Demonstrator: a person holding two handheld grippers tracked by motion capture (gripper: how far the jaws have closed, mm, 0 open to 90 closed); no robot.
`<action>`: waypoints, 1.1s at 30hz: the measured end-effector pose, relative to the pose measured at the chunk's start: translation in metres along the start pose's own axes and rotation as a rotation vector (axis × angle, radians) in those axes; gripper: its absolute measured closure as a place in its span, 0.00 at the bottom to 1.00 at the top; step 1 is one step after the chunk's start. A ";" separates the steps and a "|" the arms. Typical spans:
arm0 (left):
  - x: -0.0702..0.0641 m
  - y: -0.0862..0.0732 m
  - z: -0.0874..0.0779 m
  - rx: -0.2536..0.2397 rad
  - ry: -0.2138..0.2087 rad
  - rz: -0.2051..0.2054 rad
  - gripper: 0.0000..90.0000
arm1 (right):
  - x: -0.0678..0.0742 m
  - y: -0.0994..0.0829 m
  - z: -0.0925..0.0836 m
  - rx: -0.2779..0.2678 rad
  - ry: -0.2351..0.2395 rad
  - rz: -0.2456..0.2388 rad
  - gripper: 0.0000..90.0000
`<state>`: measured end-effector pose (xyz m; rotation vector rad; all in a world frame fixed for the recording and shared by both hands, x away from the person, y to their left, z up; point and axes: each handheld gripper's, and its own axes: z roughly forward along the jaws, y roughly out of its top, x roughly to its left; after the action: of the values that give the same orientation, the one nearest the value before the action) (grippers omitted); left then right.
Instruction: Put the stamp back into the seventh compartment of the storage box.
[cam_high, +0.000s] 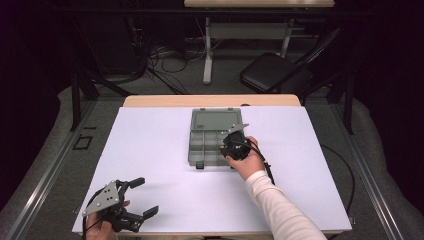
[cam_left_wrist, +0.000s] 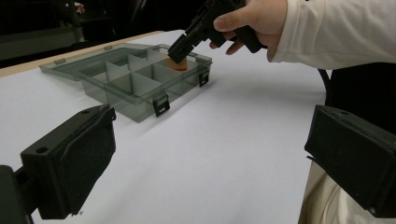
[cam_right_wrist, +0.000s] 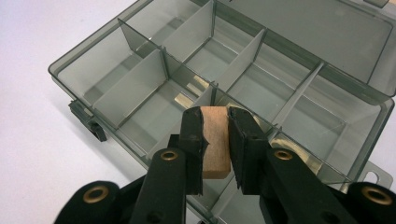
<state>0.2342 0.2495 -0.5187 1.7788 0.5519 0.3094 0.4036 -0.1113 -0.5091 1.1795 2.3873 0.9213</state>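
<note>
A grey see-through compartment box (cam_high: 205, 145) lies open at the table's middle, its lid (cam_high: 216, 119) folded back. My right gripper (cam_right_wrist: 215, 140) is shut on a small wooden block (cam_right_wrist: 216, 144), held over a front compartment of the box (cam_right_wrist: 154, 88). From the left gripper view the block (cam_left_wrist: 180, 62) shows tan with a red edge, just inside the box's near right corner (cam_left_wrist: 204, 70), under the right gripper (cam_left_wrist: 180, 49). My left gripper (cam_high: 141, 197) rests open at the table's front left corner, its fingers (cam_left_wrist: 74, 163) wide apart with nothing between them.
The white table top (cam_high: 165, 185) spreads around the box. Dividers (cam_right_wrist: 243, 58) split the box into several compartments. A folding chair (cam_high: 272, 72) and cables lie on the floor beyond the table. The person's white sleeve (cam_high: 282, 210) crosses the front right.
</note>
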 end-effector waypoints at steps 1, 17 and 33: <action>0.000 0.000 0.000 0.000 -0.001 0.000 0.02 | 0.000 -0.001 0.002 -0.002 -0.001 0.004 0.85; 0.000 0.000 0.000 0.001 0.000 0.000 0.02 | 0.000 -0.004 0.007 0.022 -0.002 0.002 0.85; 0.000 0.000 0.000 0.003 0.001 0.001 0.02 | -0.001 -0.004 0.007 0.032 -0.007 -0.002 0.84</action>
<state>0.2342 0.2493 -0.5188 1.7816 0.5524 0.3100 0.4055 -0.1111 -0.5171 1.1901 2.4054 0.8798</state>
